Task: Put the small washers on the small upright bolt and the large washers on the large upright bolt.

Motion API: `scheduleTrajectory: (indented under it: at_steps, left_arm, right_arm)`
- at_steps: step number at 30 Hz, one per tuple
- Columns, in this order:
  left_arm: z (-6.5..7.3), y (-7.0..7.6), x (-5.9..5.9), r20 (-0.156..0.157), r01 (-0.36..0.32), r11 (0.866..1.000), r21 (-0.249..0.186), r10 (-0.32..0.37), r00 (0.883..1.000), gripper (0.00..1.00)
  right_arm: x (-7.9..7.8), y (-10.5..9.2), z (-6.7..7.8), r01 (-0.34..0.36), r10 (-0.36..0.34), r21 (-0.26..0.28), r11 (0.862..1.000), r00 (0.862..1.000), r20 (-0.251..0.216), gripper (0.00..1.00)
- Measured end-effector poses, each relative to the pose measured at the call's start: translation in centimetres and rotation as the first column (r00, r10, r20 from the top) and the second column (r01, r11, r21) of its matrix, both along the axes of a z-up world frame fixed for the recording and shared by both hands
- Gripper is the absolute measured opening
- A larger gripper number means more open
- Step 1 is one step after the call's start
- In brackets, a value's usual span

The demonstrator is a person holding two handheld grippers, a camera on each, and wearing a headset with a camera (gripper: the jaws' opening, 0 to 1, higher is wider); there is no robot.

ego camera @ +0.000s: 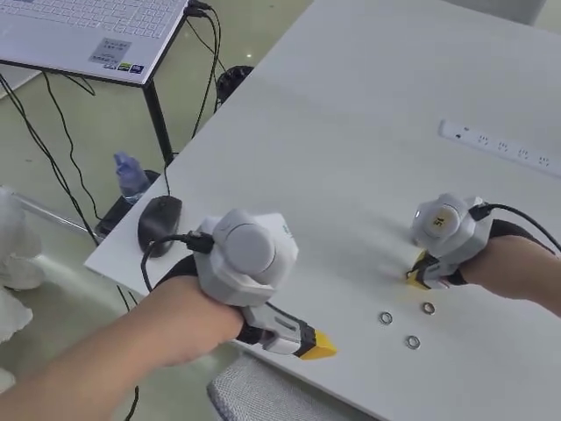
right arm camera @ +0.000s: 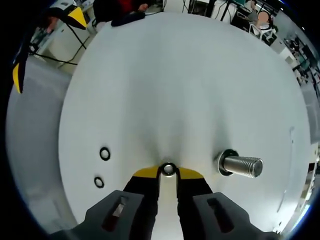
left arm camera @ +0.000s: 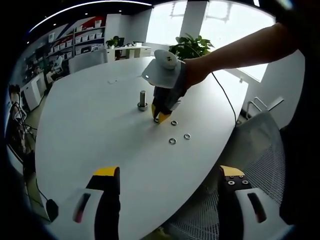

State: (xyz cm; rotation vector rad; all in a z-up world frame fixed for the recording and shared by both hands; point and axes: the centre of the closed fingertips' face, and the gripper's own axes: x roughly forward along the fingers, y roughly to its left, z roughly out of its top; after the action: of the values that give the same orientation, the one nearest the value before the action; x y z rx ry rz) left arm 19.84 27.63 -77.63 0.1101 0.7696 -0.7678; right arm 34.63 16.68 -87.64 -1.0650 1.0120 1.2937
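Observation:
My right gripper (right arm camera: 168, 172) is shut on a small steel washer (right arm camera: 168, 169), pinched between its yellow tips down at the white table (ego camera: 351, 132). Just to its right in the right gripper view stands a threaded upright bolt (right arm camera: 241, 166) with a dark ring at its foot. Two loose washers (right arm camera: 104, 153) lie to the left there. In the head view the right gripper (ego camera: 422, 274) touches the table and three washers (ego camera: 386, 317) lie close by it. My left gripper (left arm camera: 169, 175) is open and holds nothing, hovering at the table's near edge (ego camera: 317, 345). The bolt (left arm camera: 142, 100) also appears in the left gripper view.
A power strip (ego camera: 500, 147) lies at the far right of the table. Off the left edge are a laptop (ego camera: 88, 35) on a stand, a black mouse (ego camera: 159, 219), a bottle (ego camera: 130, 175) and cables. A mesh chair (ego camera: 254, 395) is below the near edge.

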Motion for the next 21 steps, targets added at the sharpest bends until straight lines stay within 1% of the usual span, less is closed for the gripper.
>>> scheduleTrajectory:
  at_steps: [5, 7, 12, 14, 17, 21]
  left_arm:
    - [0.0, -0.2, 0.1, 0.002, 0.003, 1.000, -0.001, -0.003, 1.000, 0.79]
    - [0.1, -0.2, 0.2, 0.004, 0.005, 1.000, -0.001, -0.005, 1.000, 0.79]
    - [0.1, -0.1, 0.2, 0.003, 0.008, 1.000, 0.003, -0.008, 1.000, 0.78]
    - [0.1, 0.0, 0.2, 0.001, 0.008, 1.000, 0.005, -0.008, 1.000, 0.78]
    - [0.0, 0.0, 0.2, 0.000, 0.010, 1.000, 0.008, -0.010, 1.000, 0.78]
    - [0.0, -0.3, 0.3, 0.000, 0.020, 1.000, 0.008, -0.020, 1.000, 0.78]
  right_arm:
    - [0.0, -0.1, 0.0, 0.009, -0.009, -0.019, 1.000, 1.000, 0.007, 0.13]
    - [0.0, -0.1, 0.1, 0.046, -0.046, -0.011, 0.999, 0.999, -0.002, 0.13]
    - [-0.3, -0.1, 0.3, 0.069, -0.069, 0.006, 0.998, 0.998, -0.008, 0.13]
    - [-0.4, -0.2, 0.4, 0.081, -0.081, 0.008, 0.997, 0.997, -0.016, 0.13]
    - [-0.5, -0.5, 0.6, 0.089, -0.089, 0.012, 0.996, 0.996, -0.017, 0.13]
    - [-0.6, -1.2, 0.8, 0.103, -0.103, 0.008, 0.995, 0.994, -0.023, 0.13]
